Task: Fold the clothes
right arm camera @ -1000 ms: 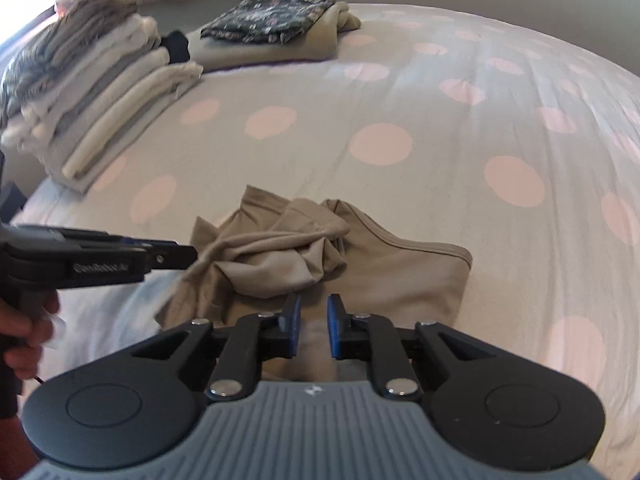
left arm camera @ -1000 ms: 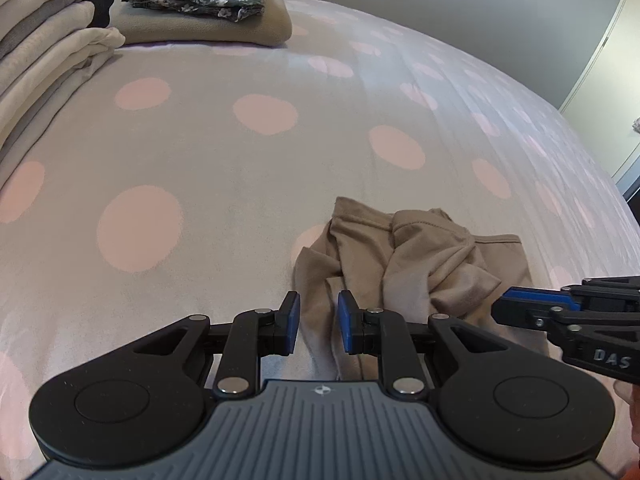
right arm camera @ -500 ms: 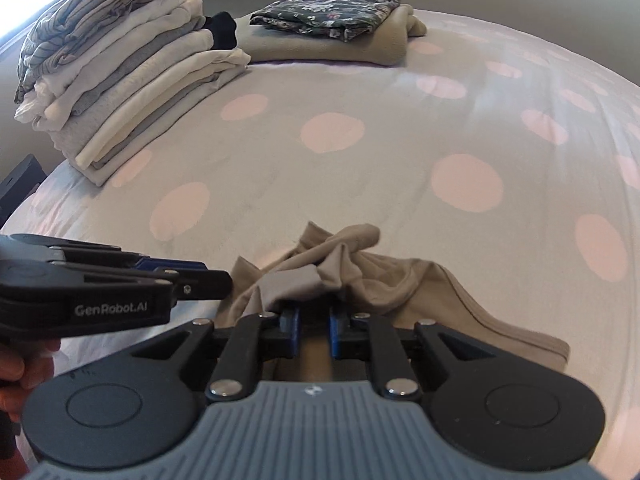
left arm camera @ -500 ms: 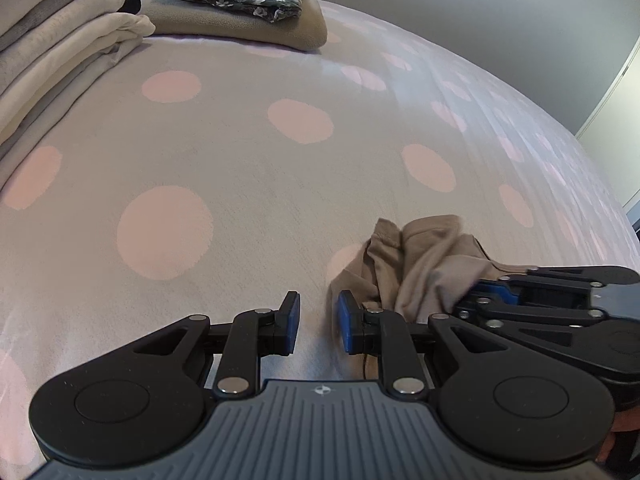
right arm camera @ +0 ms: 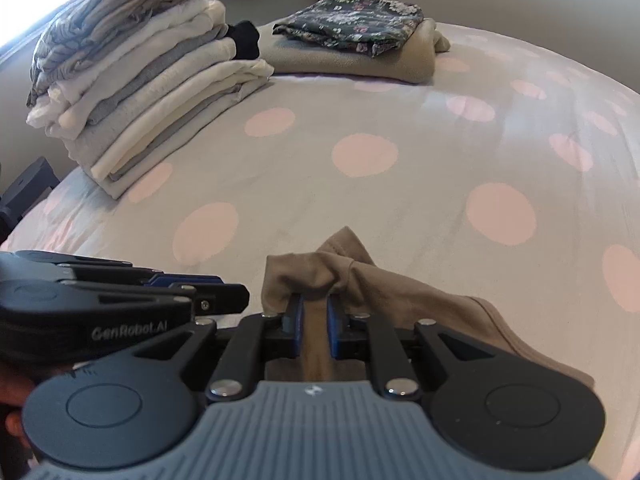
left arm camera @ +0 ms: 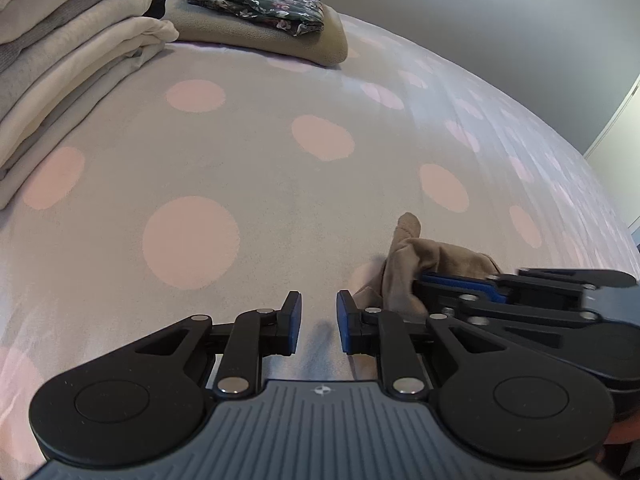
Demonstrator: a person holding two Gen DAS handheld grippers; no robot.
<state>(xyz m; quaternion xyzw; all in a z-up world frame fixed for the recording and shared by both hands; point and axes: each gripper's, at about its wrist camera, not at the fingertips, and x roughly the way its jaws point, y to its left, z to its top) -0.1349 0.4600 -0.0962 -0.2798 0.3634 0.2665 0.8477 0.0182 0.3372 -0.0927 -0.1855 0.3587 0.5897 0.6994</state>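
Polka-dotted bedding (right arm camera: 400,200) is spreading under everything. Right gripper (right arm camera: 314,326) is pinching a fold of the tan garment (right arm camera: 400,292), which is lying bunched at six o'clock. Left gripper (left arm camera: 319,326) is hovering just beside it, jaws slightly apart and empty. Folded stack (right arm camera: 152,92) is sitting at ten o'clock, floral bundle (right arm camera: 352,26) at twelve.

Bed (right arm camera: 400,200) under grey pink-dotted sheet; plain grey wall (left arm camera: 500,20); daylight upper left.
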